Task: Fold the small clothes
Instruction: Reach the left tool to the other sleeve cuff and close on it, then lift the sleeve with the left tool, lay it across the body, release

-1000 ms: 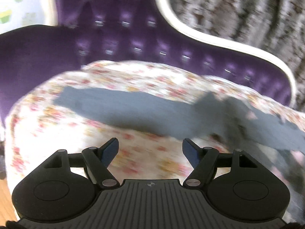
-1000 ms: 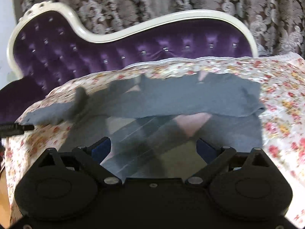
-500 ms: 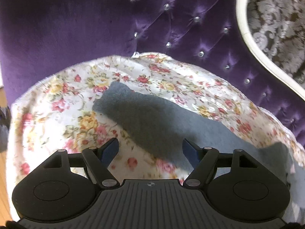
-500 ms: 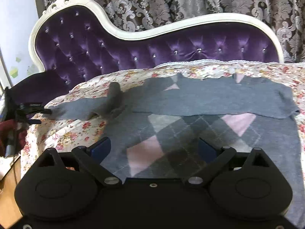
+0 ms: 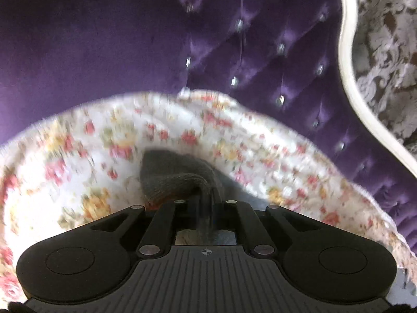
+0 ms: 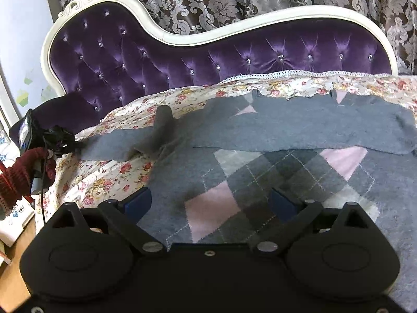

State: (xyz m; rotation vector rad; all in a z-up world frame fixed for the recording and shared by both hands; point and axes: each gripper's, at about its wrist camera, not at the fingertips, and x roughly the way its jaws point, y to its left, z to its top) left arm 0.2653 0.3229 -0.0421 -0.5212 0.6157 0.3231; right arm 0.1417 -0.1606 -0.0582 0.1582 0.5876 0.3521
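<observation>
Here, my left gripper (image 5: pixel 207 206) pinches the sleeve (image 5: pixel 172 180) end of the sweater (image 6: pixel 260 172) on the floral cover (image 6: pixel 109 180); right gripper (image 6: pixel 211 204) spread above its body. I should fold the sleeve flat across the body.

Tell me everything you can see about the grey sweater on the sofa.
The sweater is a grey knit with an argyle front of pink, pale and dark grey diamonds. It lies spread flat on the floral cover over the purple sofa. One sleeve is folded across the chest; the other sleeve stretches sideways, bunched near the shoulder. The left gripper is shut on that sleeve's cuff. The open right gripper hovers over the front.
</observation>
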